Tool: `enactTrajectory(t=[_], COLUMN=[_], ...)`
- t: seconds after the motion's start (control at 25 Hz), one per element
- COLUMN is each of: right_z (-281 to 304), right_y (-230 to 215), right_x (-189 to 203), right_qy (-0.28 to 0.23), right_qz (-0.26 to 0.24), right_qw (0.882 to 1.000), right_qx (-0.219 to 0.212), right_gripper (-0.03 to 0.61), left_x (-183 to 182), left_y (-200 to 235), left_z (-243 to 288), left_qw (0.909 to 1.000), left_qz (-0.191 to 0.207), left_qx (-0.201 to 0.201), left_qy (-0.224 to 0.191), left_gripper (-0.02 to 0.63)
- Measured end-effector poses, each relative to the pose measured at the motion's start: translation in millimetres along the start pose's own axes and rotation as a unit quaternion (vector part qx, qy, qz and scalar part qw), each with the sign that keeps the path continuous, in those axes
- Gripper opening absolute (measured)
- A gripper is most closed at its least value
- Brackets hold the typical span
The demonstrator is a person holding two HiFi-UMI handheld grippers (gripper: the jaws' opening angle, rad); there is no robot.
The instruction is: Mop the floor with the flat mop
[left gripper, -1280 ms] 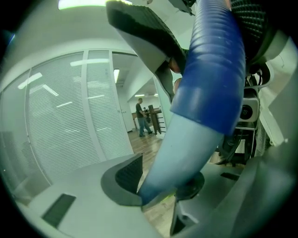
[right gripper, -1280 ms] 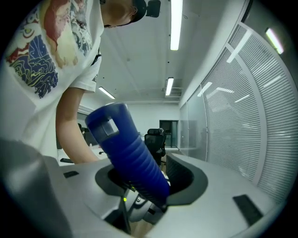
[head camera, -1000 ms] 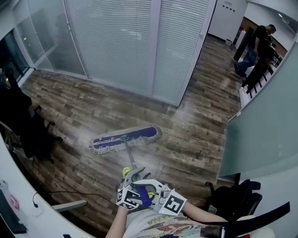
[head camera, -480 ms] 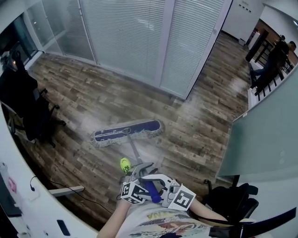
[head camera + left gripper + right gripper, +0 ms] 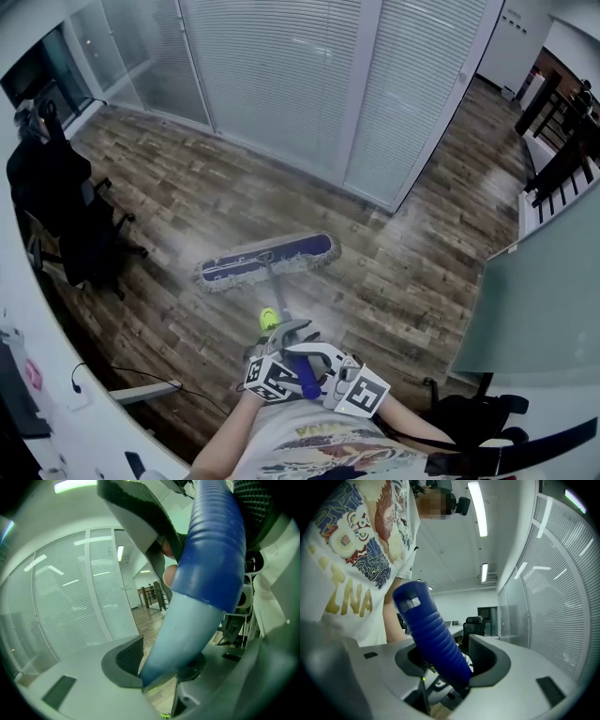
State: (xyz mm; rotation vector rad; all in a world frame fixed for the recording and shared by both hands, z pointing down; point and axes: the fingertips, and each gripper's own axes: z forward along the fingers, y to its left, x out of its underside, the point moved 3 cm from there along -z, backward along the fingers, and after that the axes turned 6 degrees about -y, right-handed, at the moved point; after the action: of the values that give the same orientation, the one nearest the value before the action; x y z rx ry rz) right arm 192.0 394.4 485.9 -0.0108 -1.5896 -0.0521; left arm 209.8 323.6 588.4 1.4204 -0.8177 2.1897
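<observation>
Across the brown wood-plank floor (image 5: 187, 206), the blue flat mop with white fringe (image 5: 267, 261) has slid left, away from the white partition post (image 5: 441, 112); I judge a stroke is under way. The left gripper (image 5: 161, 667) and right gripper (image 5: 450, 663) have their jaws part-closed, clamped on its blue ribbed handle (image 5: 433, 634). On the printed white shirt (image 5: 356, 550), only "LNA" is readable.

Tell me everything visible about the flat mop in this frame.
The flat mop has a long, narrow blue head with a pale fringed edge, lying flat on the wood-look floor. A thin grey pole rises from its middle toward the person, ending in a ribbed dark-blue grip. The left tongs clamp the pale shaft below the grip; the right tongs clamp the grip itself.
</observation>
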Motion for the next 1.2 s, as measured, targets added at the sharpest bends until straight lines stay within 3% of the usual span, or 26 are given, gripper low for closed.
enactTrajectory(t=[0.24, 0.68, 0.88, 1.2], right_z=[61, 218, 255, 291], right_y=[-90, -281, -328, -417], right_x=[10, -9, 4, 10], right_qy=[0.017, -0.011, 0.006, -0.006], right_qz=[-0.005, -0.028, -0.041, -0.059], right_qw=[1.0, 0.999, 0.999, 0.998], right_qx=[-0.002, 0.015, -0.004, -0.022], right_gripper=[0.215, 0.216, 0.216, 0.218], left_x=[30, 70, 92, 110], left_y=[105, 346, 403, 494], left_z=[16, 22, 31, 64], left_qw=[1.0, 0.999, 0.9992, 0.9987], left_qz=[-0.001, -0.026, -0.021, -0.023], left_qx=[-0.005, -0.021, -0.02, -0.036], left_qy=[-0.004, -0.03, -0.028, -0.029], left_gripper=[0.104, 0.109, 0.109, 0.111])
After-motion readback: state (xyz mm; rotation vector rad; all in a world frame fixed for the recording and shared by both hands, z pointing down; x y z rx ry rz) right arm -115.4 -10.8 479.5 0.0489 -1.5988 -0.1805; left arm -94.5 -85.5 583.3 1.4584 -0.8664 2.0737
